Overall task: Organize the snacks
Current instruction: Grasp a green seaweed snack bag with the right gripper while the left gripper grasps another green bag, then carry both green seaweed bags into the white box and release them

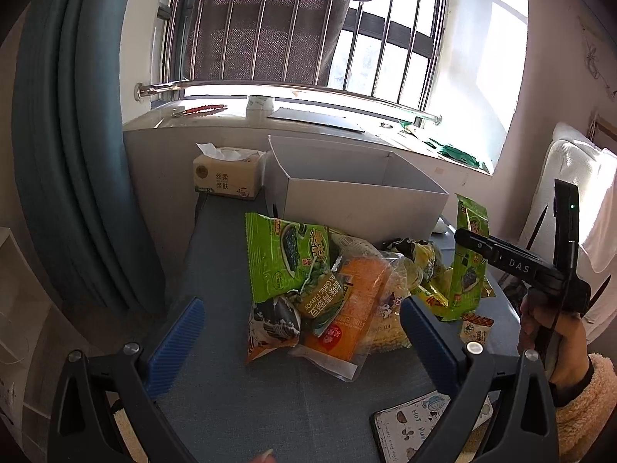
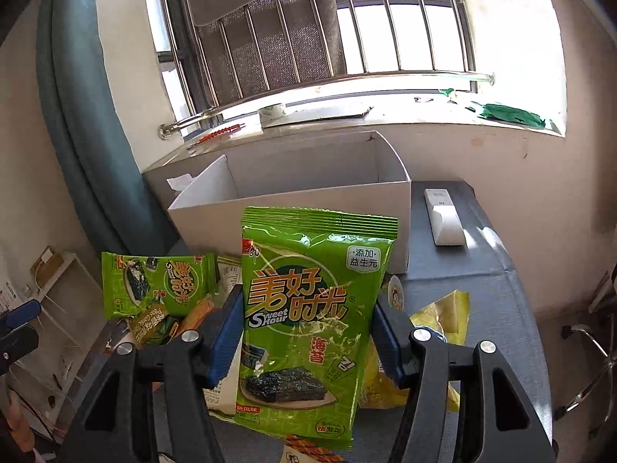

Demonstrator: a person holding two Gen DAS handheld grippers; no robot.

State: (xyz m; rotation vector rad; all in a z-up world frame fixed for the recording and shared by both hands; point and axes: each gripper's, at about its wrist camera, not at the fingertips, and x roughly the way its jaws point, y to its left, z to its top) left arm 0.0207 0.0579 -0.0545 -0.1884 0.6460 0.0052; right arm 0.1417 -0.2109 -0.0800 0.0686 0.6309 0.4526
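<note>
My right gripper (image 2: 308, 332) is shut on a green seaweed snack packet (image 2: 308, 308), held upright above the pile in front of the white open box (image 2: 293, 208). In the left wrist view the same packet (image 1: 468, 262) hangs in the right gripper (image 1: 478, 247) at the right. My left gripper (image 1: 304, 332) is open and empty, low over the blue table, just before the snack pile: a second green seaweed packet (image 1: 285, 254), an orange packet (image 1: 347, 308), a garlic pea packet (image 1: 322, 297) and a black-and-white packet (image 1: 270, 328). The white box (image 1: 358, 200) stands behind the pile.
A tissue pack (image 1: 227, 173) sits left of the box by the wall. A white remote (image 2: 443, 216) lies right of the box. A illustrated card (image 1: 416, 424) lies at the table's near right. Teal curtain at left, window sill behind, chair at right.
</note>
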